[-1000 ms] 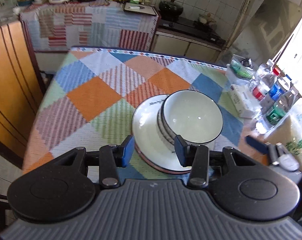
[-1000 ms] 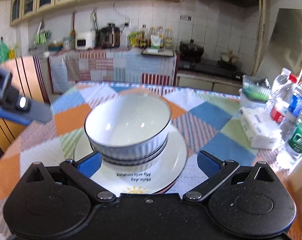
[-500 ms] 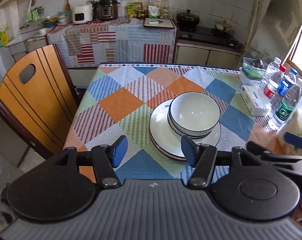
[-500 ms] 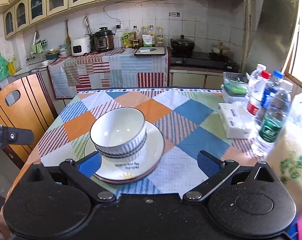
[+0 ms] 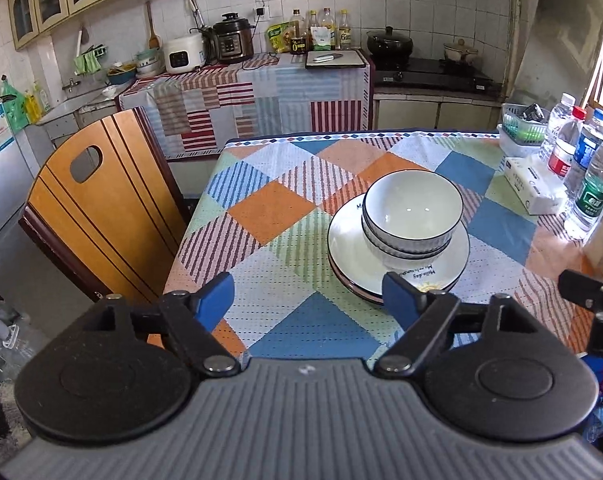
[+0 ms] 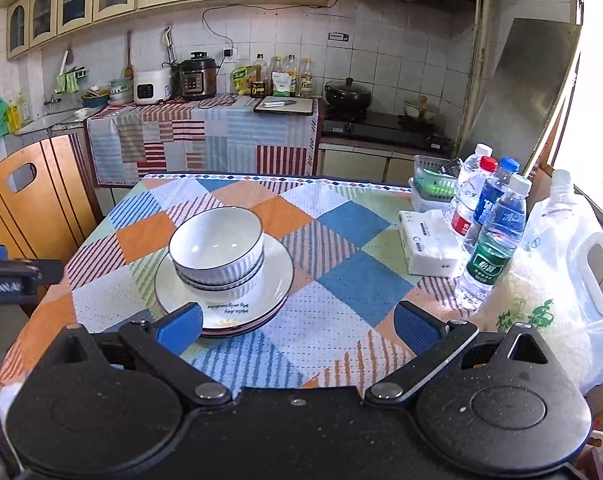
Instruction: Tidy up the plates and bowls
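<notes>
2 tongs tilt down toward the bowls (image 5: 413,216): left tongs (image 5: 308,300) opening, right tongs (image 6: 299,322) apart, both empty.

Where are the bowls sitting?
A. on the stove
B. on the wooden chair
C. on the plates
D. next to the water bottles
C: the bowls are nested one in another and rest on the plates, in the middle of the table.

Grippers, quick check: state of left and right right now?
Left gripper: jaws opening, nothing between them.
Right gripper: open, holding nothing; the stacked bowls sit untouched.
</notes>
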{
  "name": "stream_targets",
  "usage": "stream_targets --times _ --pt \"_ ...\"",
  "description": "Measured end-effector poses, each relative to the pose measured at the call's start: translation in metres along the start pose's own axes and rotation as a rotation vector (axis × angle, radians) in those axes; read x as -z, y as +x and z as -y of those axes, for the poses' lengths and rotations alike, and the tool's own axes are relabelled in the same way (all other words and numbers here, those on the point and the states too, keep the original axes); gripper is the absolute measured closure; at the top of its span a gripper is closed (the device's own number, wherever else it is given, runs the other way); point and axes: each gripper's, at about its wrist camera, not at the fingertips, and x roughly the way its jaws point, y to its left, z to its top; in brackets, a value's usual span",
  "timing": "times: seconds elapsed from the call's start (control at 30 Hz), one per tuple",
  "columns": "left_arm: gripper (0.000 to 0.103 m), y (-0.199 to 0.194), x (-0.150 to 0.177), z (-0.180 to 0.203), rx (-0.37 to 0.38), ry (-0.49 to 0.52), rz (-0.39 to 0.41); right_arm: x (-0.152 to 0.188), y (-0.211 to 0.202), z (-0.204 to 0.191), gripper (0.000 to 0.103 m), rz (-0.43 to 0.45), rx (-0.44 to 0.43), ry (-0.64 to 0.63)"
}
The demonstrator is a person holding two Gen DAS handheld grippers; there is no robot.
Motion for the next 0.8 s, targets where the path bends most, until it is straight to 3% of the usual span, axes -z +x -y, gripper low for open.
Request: stream_targets --times 0.37,0.8 --pt "0.004 0.003 0.009 -0.005 0.000 -0.034 -0.026 0.007 0.003 -0.017 0.000 -0.036 -0.001 -0.015" --pt "0.003 0.002 0.014 -0.003 -0.044 -0.037 -0.036 0.010 0.006 -0.021 0.000 -0.048 0.007 -0.014"
